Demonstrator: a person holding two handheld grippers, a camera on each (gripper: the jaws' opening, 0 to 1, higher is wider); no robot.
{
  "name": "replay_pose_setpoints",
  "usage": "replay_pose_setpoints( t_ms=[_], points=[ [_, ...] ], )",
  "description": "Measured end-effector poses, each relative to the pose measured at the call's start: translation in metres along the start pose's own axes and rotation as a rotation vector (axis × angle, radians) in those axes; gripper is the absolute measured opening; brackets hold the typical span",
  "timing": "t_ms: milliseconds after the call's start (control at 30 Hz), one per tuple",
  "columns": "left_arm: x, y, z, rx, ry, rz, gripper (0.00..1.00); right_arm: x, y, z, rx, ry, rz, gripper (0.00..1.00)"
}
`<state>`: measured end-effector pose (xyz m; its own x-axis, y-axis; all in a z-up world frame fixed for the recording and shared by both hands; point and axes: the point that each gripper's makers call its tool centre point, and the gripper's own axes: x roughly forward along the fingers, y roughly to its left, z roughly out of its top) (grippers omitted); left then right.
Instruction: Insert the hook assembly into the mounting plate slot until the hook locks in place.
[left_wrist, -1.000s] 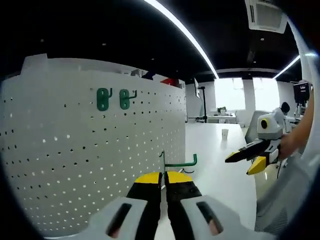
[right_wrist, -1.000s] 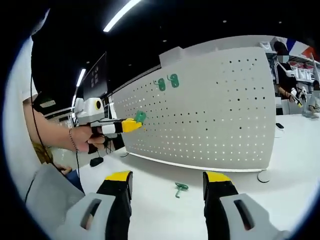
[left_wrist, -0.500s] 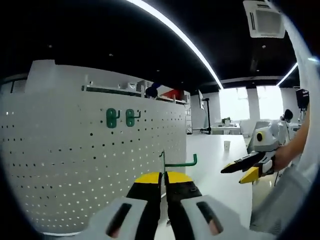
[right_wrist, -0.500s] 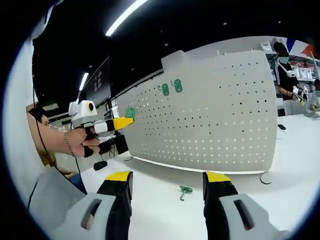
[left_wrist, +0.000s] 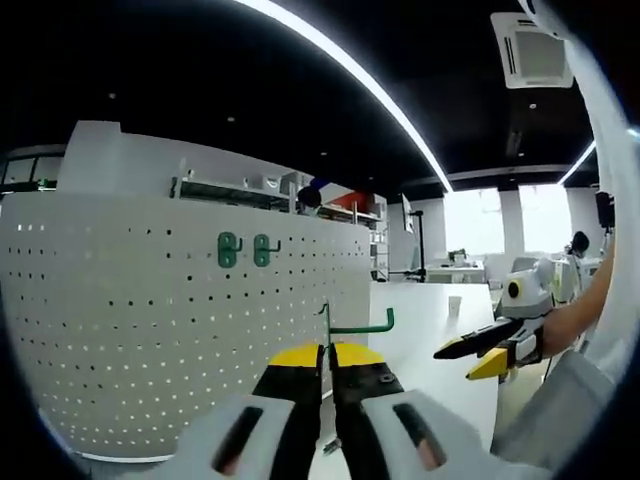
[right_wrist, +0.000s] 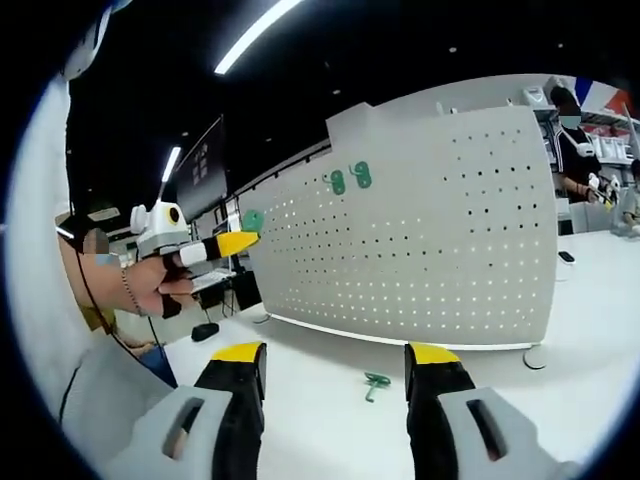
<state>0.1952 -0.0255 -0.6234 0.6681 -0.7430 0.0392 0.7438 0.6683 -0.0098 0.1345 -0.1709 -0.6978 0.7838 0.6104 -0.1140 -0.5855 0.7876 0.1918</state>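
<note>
Left gripper (left_wrist: 327, 352) low centre in the left gripper view, jaws pressed together on the stem of a green hook (left_wrist: 356, 327), which stands up from the tips and bends to the right, ending in a small upturn. Same gripper at left in the right gripper view (right_wrist: 238, 243), held in a hand (right_wrist: 150, 288), with the hook's green plate (right_wrist: 254, 220) showing just past its yellow tips, in front of the left edge of the pegboard (right_wrist: 430, 240) there. Right gripper (right_wrist: 335, 370) at the bottom of its own view, jaws wide apart with nothing between; also at right in the left gripper view (left_wrist: 472, 355), jaws parted. Pegboard upright on the white table (right_wrist: 590, 300), spreading across the left and centre of the left gripper view (left_wrist: 150, 330). Two hooks (left_wrist: 244, 250) already on the board near its top. One more hook (right_wrist: 375, 381) lying flat on the table, in frame between the right gripper's jaws but beyond them, well short of the board's foot. Grip point on the held hook hidden by the yellow tips; how near its plate stands to the board hard to judge. Many free holes around and below the mounted pair; bare table in front of the board.
</note>
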Motion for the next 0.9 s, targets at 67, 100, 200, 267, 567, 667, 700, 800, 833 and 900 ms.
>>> replay_pose_setpoints(
  t_ms=[67, 100, 200, 267, 567, 667, 700, 800, 833, 900],
  points=[
    [0.0, 0.001, -0.001, 0.001, 0.005, 0.002, 0.02, 0.0, 0.003, 0.008, 0.015, -0.042, 0.011, 0.51],
    [0.0, 0.0, -0.001, 0.001, 0.007, 0.001, 0.02, -0.001, 0.004, 0.01, 0.013, -0.049, 0.014, 0.49],
    [0.0, 0.0, -0.003, -0.005, 0.008, 0.002, 0.02, -0.001, 0.008, 0.021, 0.002, -0.102, 0.03, 0.49],
    [0.001, 0.0, -0.006, -0.01, 0.015, 0.001, 0.02, -0.002, 0.012, 0.028, -0.001, -0.12, 0.043, 0.48],
    [-0.001, 0.0, -0.013, -0.016, 0.031, 0.003, 0.02, 0.004, 0.03, 0.051, -0.023, -0.175, 0.103, 0.49],
    [-0.001, 0.0, -0.013, -0.018, 0.03, 0.007, 0.02, 0.008, 0.031, 0.051, -0.012, -0.176, 0.109, 0.49],
    [-0.001, 0.0, -0.014, -0.018, 0.031, 0.007, 0.02, 0.01, 0.032, 0.051, -0.01, -0.178, 0.111, 0.49],
    [-0.001, 0.0, -0.014, -0.025, 0.029, 0.009, 0.02, 0.016, 0.035, 0.052, -0.009, -0.176, 0.122, 0.49],
    [-0.001, -0.001, -0.014, -0.024, 0.028, 0.008, 0.02, 0.018, 0.038, 0.052, -0.002, -0.177, 0.134, 0.49],
    [0.0, -0.003, -0.014, -0.025, 0.028, 0.007, 0.02, 0.023, 0.043, 0.052, -0.014, -0.169, 0.152, 0.49]
  ],
)
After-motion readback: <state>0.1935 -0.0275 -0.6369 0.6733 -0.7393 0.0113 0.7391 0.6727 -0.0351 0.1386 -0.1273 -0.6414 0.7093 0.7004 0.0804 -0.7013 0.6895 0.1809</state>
